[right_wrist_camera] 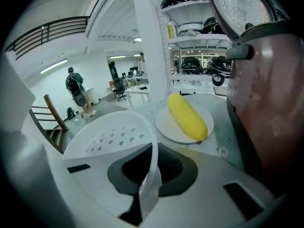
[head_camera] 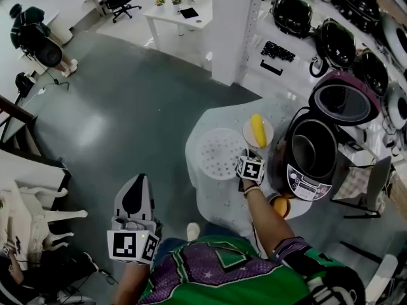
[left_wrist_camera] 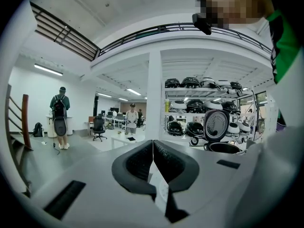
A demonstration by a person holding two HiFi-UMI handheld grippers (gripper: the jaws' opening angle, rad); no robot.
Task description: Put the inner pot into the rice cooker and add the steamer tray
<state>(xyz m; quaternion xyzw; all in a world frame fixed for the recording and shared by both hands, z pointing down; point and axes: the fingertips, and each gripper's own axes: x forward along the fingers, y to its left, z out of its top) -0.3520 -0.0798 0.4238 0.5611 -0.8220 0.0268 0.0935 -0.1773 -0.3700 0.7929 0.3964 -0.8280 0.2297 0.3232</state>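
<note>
Pinching the near rim of the round white perforated plastic steamer tray [right_wrist_camera: 107, 134] in our right gripper [right_wrist_camera: 152, 151], we keep its dark jaws clenched on that thin edge, with the tray at the pale round table [head_camera: 202, 192]; we cannot tell whether it is lifted off the tabletop. Our left gripper [left_wrist_camera: 153, 151] grasps nothing, its jaws pressed together, and hangs at our left side, apart from the table. Just beyond the tray a small white round plate [right_wrist_camera: 164, 125] carries a yellow corn cob [right_wrist_camera: 187, 115]. To their right stands the tall dark maroon rice cooker [head_camera: 304, 184], its domed lid [head_camera: 343, 100] raised, with the grey metal inner pot [head_camera: 313, 146] seated inside.
</note>
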